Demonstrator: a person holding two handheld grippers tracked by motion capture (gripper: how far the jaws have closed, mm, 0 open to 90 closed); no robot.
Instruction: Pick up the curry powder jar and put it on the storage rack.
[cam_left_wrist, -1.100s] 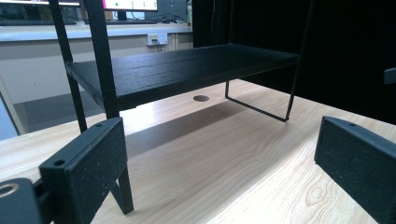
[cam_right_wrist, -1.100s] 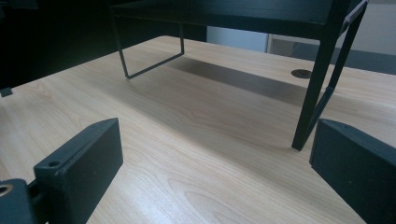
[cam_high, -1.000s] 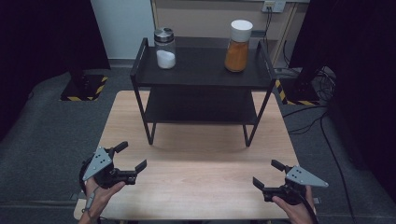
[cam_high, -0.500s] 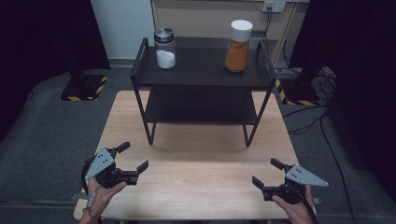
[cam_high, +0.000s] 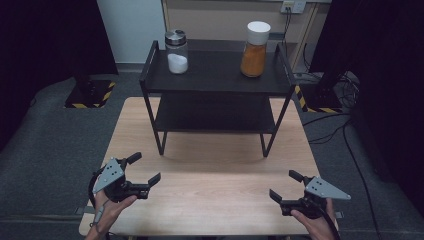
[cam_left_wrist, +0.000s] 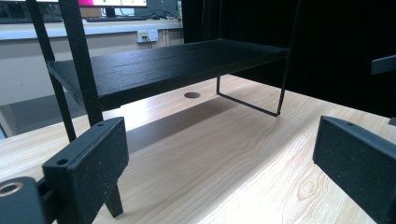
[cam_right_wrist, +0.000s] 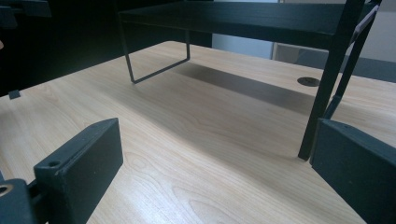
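A dark room is seen around a wooden table (cam_high: 215, 165), on which a black rack (cam_high: 215, 80) stands. Two jars, white-filled (cam_high: 177, 51) and orange-filled (cam_high: 254, 49), are set well apart on its top shelf. The left gripper (cam_high: 146, 169) and right gripper (cam_high: 285, 187) are held released and empty near the front edge. Either jar could be toppled if the rack is bumped in reaching.

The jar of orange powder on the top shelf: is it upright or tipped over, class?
Upright. The jar of orange powder stands on its base on the top shelf, its white lid uppermost.
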